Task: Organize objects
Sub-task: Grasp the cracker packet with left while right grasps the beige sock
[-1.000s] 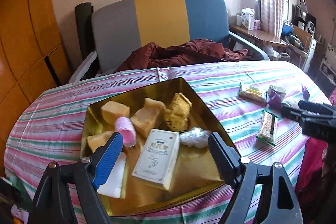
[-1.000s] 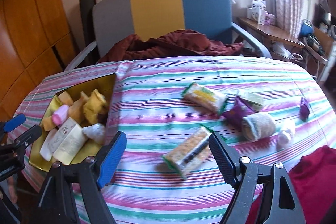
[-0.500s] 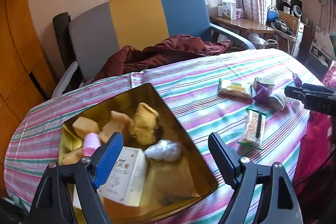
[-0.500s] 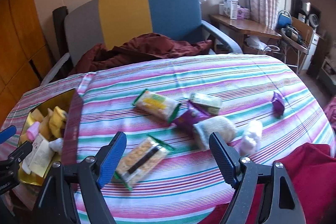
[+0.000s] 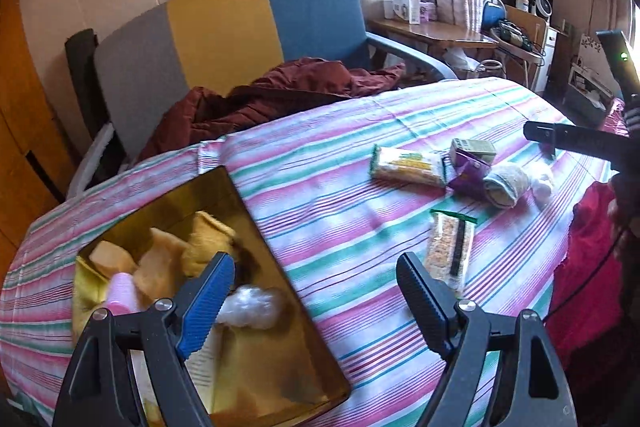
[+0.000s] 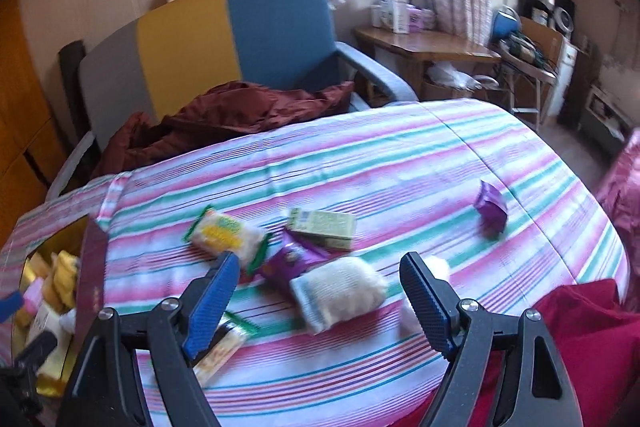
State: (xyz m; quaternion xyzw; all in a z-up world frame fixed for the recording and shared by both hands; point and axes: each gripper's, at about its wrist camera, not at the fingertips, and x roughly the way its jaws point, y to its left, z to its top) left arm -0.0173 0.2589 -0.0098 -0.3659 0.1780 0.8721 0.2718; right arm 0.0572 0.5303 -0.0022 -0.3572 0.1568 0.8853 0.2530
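Both my grippers are up over the striped table (image 5: 340, 195) right now, holding nothing. Left gripper (image 5: 316, 291) has its fingers spread wide, hanging above the near right corner of the gold tin (image 5: 240, 195). The tin sits on the left side of the table and has yellow sponges (image 5: 160, 259), a pink roller (image 5: 120, 293), a clear wrapped ball (image 5: 250, 307) and a white box (image 5: 202, 359) in it.

Right gripper (image 6: 320, 291) is spread open too, over the loose pile in the middle: a knit roll (image 6: 340, 291) right between my fingers, a purple packet (image 6: 292, 259) touching it, a green box (image 6: 324, 227) and a yellow cracker pack (image 6: 226, 233) just behind. A second cracker pack (image 6: 220, 347) lies under my left finger, and a small purple pouch (image 6: 490, 207) sits well apart to the right. It's a bit blurry.
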